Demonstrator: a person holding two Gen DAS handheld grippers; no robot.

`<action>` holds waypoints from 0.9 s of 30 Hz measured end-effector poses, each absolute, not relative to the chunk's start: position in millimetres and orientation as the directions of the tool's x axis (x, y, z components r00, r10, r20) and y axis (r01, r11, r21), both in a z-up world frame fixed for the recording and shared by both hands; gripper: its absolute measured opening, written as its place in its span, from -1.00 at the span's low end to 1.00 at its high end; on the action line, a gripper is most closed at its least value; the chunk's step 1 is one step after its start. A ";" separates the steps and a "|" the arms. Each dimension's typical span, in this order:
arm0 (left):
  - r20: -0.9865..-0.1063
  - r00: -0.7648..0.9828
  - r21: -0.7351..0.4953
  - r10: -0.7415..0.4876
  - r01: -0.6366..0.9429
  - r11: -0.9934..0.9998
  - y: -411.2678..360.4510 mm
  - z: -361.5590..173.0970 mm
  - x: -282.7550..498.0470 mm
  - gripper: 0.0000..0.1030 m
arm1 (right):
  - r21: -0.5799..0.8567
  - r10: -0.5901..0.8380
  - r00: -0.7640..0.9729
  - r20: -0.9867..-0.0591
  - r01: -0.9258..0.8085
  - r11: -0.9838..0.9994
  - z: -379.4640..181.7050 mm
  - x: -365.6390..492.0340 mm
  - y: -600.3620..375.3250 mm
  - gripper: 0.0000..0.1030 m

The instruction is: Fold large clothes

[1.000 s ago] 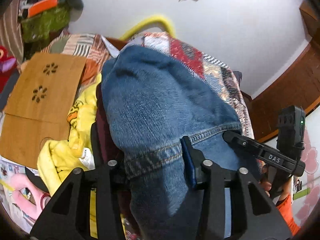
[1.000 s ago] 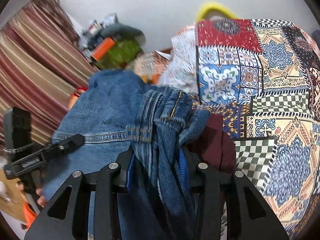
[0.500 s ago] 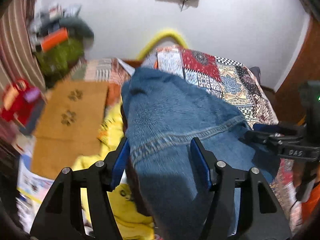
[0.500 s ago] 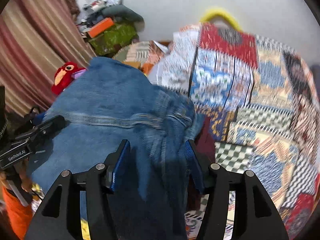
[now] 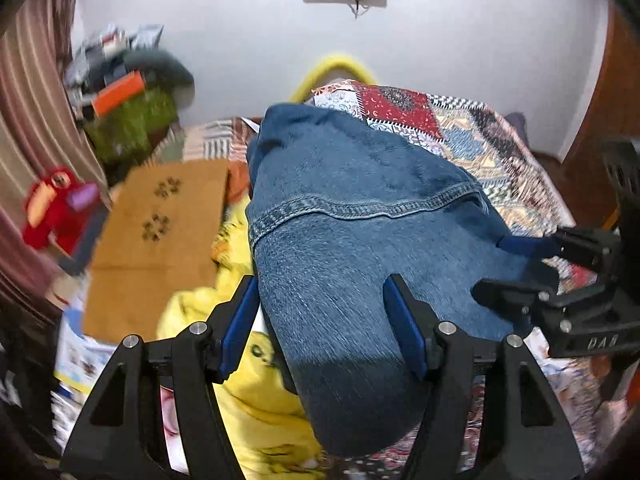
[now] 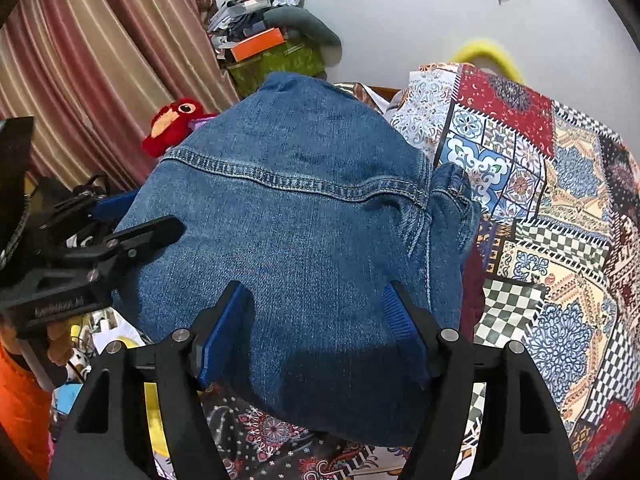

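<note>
A blue denim garment (image 5: 360,240) lies folded in a thick mound on the patchwork bed; it also shows in the right wrist view (image 6: 304,220). My left gripper (image 5: 320,320) is open and empty, its blue pads apart just above the near end of the denim. My right gripper (image 6: 316,328) is open and empty, also over the near end. Each gripper shows in the other's view, the right one (image 5: 560,280) at the right, the left one (image 6: 100,248) at the left.
A patchwork quilt (image 6: 560,200) covers the bed. A yellow garment (image 5: 248,400) and a dark red one (image 6: 474,280) lie under the denim. A brown cardboard sheet (image 5: 160,240), a red plush toy (image 6: 176,124), striped curtains (image 6: 100,60) and a cluttered pile (image 6: 272,48) stand to the left.
Both grippers have let go of the denim and opened. They have drawn back and up; the denim now rests on the bed as a folded mound.
</note>
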State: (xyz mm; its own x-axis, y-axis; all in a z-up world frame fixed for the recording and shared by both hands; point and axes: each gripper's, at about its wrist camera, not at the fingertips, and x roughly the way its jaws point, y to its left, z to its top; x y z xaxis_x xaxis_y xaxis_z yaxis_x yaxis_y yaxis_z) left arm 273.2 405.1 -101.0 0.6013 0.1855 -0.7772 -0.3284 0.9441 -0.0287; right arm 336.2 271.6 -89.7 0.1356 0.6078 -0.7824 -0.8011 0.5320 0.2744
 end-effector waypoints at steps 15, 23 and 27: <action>-0.659 0.713 -0.066 0.238 -0.370 0.927 364.4 -33.7 214.6 0.25 | 0.324 0.679 0.205 -0.705 -0.758 0.565 -27.5 316.4 216.5 0.31; -0.488 0.807 0.006 0.333 -0.379 0.925 303.0 31.1 143.1 0.25 | 0.262 0.760 0.394 -0.518 -0.772 0.579 47.0 257.7 150.0 0.31; -0.386 0.855 0.037 0.346 -0.361 0.932 262.7 58.0 104.7 0.25 | 0.223 0.783 0.466 -0.411 -0.782 0.582 78.3 221.0 118.0 0.31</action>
State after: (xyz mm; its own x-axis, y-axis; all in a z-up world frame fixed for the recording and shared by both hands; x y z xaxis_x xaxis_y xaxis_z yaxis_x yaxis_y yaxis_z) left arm 104.7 262.7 58.0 0.8548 0.3465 -0.3863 -0.3612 0.9318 0.0366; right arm 221.0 118.0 78.3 0.4663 0.7835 -0.4108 -0.7818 0.5823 0.2231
